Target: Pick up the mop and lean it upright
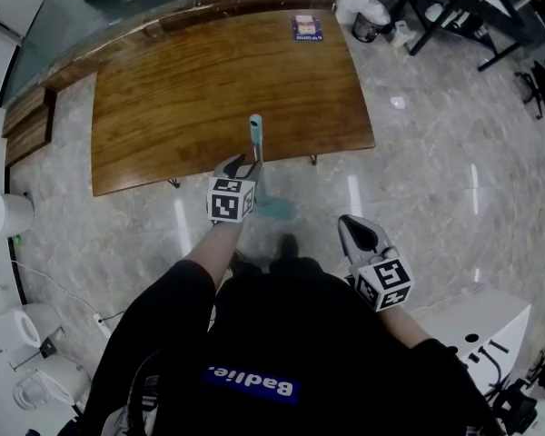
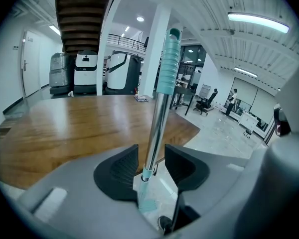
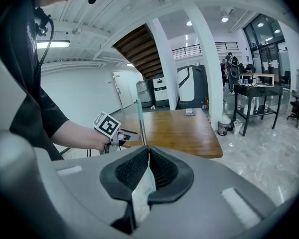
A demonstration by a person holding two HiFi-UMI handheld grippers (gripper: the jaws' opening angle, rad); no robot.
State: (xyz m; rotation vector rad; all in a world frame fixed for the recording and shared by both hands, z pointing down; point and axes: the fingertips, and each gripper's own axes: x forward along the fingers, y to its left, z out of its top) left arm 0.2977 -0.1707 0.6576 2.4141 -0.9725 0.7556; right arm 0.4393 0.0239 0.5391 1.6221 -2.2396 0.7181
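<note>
Closest to the head camera is the person's black shirt [image 1: 282, 325], with a blue patch [image 1: 252, 385] of white lettering that shows upside down from here, so I won't vouch for what it says. Just past it I see both tools, each carrying a cube of black-and-white square markers, codes rather than words. On the left gripper [image 1: 243, 164] the fingers stand apart on either side of the mop [image 2: 158, 111]: the metal pole runs up between the two dark pads with a gap on each side, so nothing is clamped. That pole stands nearly upright at the near edge of the wooden table [image 1: 163, 89], its ribbed teal grip [image 2: 168, 59] on top and its teal head [image 1: 277, 210] down on the pale marble floor [image 1: 427, 180]. I see the right gripper [image 3: 148, 151] held apart from the mop, its fingertips closed together. A small blue booklet [image 1: 306, 28] lies at the table's far edge; its print is too small for me to read.
</note>
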